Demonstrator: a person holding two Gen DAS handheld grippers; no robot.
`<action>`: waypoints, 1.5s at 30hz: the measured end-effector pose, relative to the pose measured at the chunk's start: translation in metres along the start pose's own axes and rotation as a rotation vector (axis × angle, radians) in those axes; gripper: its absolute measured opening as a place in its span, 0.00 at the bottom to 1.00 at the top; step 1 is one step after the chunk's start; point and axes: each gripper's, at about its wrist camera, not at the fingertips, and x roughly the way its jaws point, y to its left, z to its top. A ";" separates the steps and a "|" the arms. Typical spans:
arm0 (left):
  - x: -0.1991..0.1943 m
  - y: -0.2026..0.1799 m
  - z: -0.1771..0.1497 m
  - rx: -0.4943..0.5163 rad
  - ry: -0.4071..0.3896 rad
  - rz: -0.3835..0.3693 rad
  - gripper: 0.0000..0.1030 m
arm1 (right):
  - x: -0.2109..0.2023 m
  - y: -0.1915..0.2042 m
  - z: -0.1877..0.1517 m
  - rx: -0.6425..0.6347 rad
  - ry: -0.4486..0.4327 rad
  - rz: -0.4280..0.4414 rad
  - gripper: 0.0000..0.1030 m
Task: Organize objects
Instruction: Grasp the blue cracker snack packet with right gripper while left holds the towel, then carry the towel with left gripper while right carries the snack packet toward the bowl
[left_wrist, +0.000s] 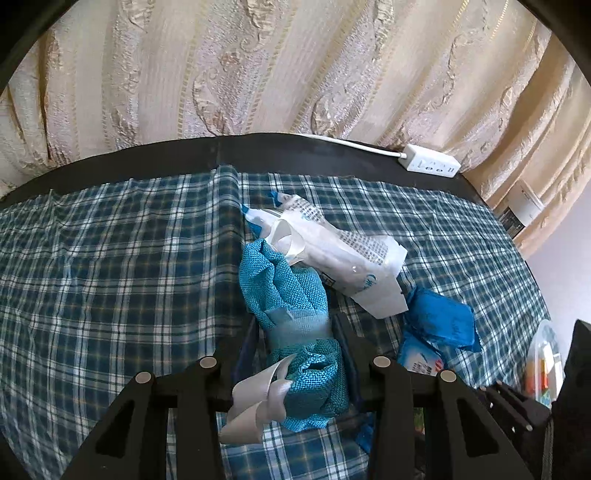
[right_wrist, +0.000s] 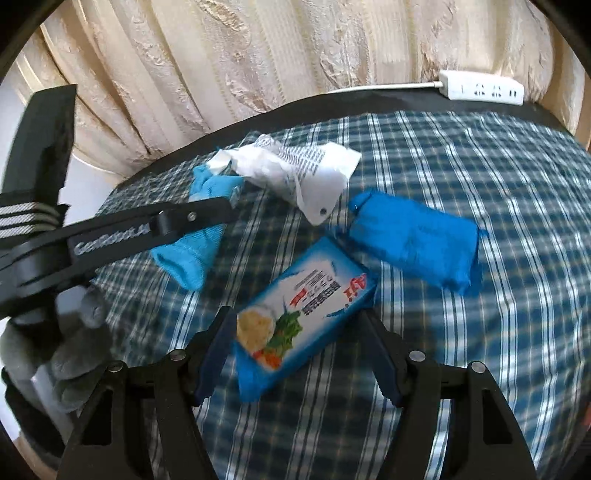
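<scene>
- My left gripper (left_wrist: 295, 332) has its fingers clamped on a teal mesh cloth bundle (left_wrist: 291, 295), pinched at its taped waist, with white ribbon (left_wrist: 258, 402) trailing from the near end
- The bundle lies on the blue plaid cloth (left_wrist: 110, 277) covering the desk, toward the middle, its far end touching a crumpled white printed bag (left_wrist: 332, 251)
- My right gripper (right_wrist: 299, 343) has fingers spread either side of a blue food packet (right_wrist: 303, 306) with red lettering; the view is blurred and I cannot tell whether the pads touch it
- That packet sits flat near the middle of the desk, just beside a blue wrapped block (right_wrist: 413, 243), which lies farther toward the back edge
- From the right wrist view I see the left gripper reaching in from the left side, held by a grey-gloved hand (right_wrist: 62, 354)
- A white power strip (right_wrist: 484, 88) rests on the bare black back edge of the desk, against the cream curtain (right_wrist: 258, 55)
</scene>
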 end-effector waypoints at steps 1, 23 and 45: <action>0.000 0.001 0.000 -0.001 -0.001 0.002 0.42 | 0.002 0.001 0.002 0.000 0.000 -0.002 0.69; -0.006 0.009 0.003 -0.032 -0.008 0.004 0.42 | 0.018 0.024 0.008 -0.138 -0.044 -0.122 0.50; -0.023 -0.018 -0.003 0.034 -0.041 -0.043 0.42 | -0.051 0.003 -0.032 -0.039 -0.109 -0.070 0.43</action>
